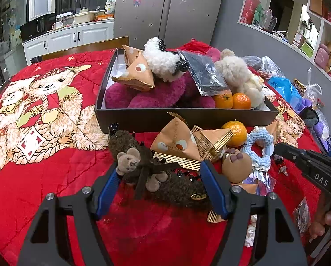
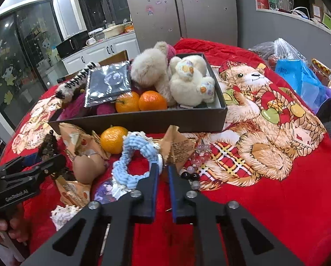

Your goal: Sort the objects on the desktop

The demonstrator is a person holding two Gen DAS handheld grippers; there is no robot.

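My left gripper is shut on a dark brown fuzzy hair clip with a small felt bear; both blue pads sit against its sides, and it rests on the red blanket. My right gripper is shut, its tips at the white edge of a blue knitted ring; I see nothing clamped between them. A black box behind holds plush toys, two tangerines, snack packets and a dark pouch. In front of the box lie a loose tangerine, tan snack packets and a brown bear-head toy.
A bead bracelet lies just right of my right fingers. Plastic bags and a blue bag crowd the table's right side. A wooden chair back stands behind the table, and a hand grips each gripper's handle.
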